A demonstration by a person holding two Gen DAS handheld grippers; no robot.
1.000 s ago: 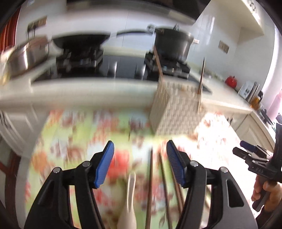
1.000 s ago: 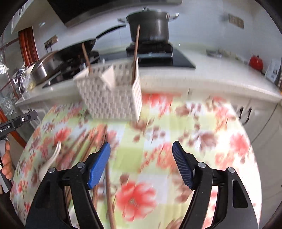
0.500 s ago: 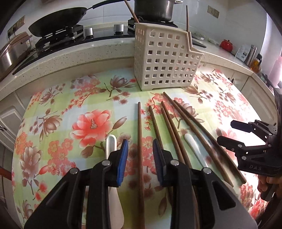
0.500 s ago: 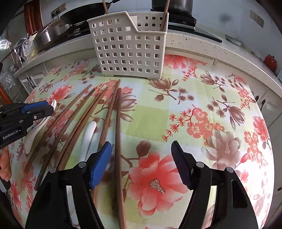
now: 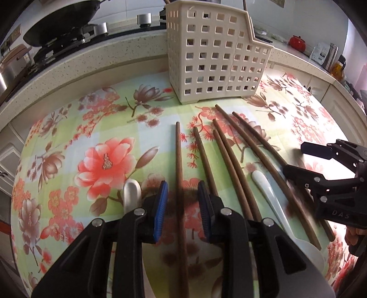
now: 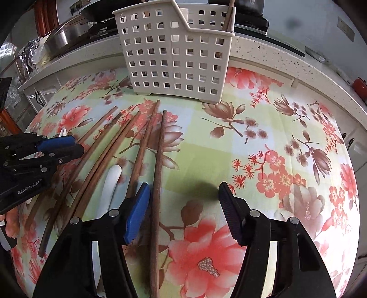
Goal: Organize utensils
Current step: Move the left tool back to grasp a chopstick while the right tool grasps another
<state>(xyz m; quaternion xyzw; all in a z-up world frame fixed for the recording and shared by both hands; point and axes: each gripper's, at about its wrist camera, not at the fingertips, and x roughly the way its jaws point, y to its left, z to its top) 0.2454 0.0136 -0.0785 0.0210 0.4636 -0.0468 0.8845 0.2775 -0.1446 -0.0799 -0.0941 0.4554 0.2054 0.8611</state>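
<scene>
Several brown wooden chopsticks lie side by side on the floral tablecloth (image 5: 68, 142) in front of a white perforated utensil basket (image 5: 215, 57), also in the right wrist view (image 6: 174, 52). My left gripper (image 5: 182, 201) is partly open with its blue pads either side of the leftmost chopstick (image 5: 178, 160), not touching it. My right gripper (image 6: 183, 204) is wide open; the rightmost chopstick (image 6: 159, 160) lies just inside its left pad. A white spoon (image 5: 132, 192) lies left of the left gripper; another white spoon (image 5: 266, 190) lies among the chopsticks. A chopstick (image 6: 228, 18) stands in the basket.
A speckled counter edge (image 5: 91, 62) with a stove and a black pan (image 5: 62, 23) runs behind the table. A red pot (image 5: 297, 42) and bottles stand at the far right. A steel pot (image 6: 62, 39) sits at the far left in the right wrist view.
Both grippers came down and forward toward the chopsticks. The left gripper's jaws narrowed around the leftmost chopstick. The right gripper stayed wide open.
</scene>
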